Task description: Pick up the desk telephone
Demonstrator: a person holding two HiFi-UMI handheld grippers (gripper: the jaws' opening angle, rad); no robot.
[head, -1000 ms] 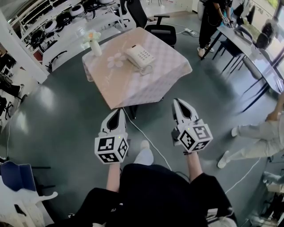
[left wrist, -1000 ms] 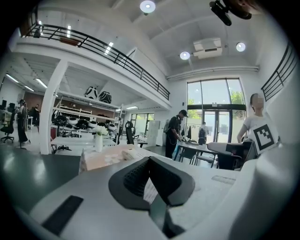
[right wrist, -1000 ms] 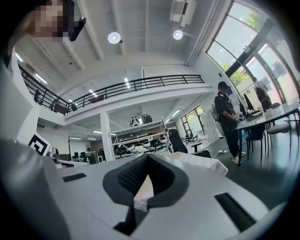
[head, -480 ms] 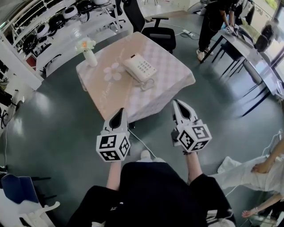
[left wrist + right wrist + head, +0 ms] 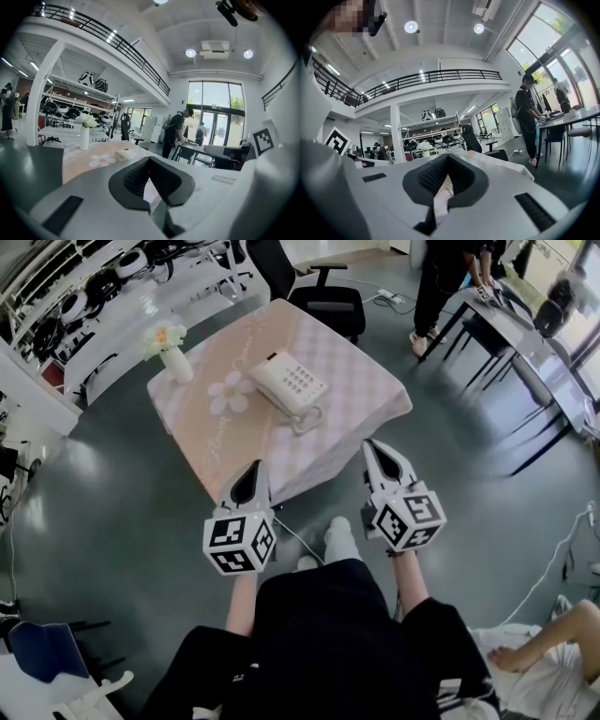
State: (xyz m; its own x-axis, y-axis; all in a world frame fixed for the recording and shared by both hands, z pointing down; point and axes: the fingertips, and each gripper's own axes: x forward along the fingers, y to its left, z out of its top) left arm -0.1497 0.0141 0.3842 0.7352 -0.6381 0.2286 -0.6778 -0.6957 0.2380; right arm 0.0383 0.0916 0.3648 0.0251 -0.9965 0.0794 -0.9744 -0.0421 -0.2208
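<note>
The white desk telephone (image 5: 289,382) lies on a table with a pink checked cloth (image 5: 366,381); its coiled cord (image 5: 306,418) trails toward the near edge. In the left gripper view the telephone (image 5: 125,154) shows small, far beyond the jaws. My left gripper (image 5: 254,468) hangs at the table's near edge, shut and empty. My right gripper (image 5: 373,446) is level with it by the near right corner, also shut with nothing held. In their own views the left gripper (image 5: 149,160) and right gripper (image 5: 447,158) have their pads pressed together.
A white vase with flowers (image 5: 171,354) and a flower-shaped mat (image 5: 228,393) share the table. A black office chair (image 5: 328,296) stands behind it. A person (image 5: 441,282) stands by desks at the right. A cable (image 5: 292,531) crosses the floor. Shelves (image 5: 84,287) line the left.
Both grippers and the person holding them have come forward to the table's near edge. The table sits closer in view. The person on the floor at the right has slid toward the lower corner.
</note>
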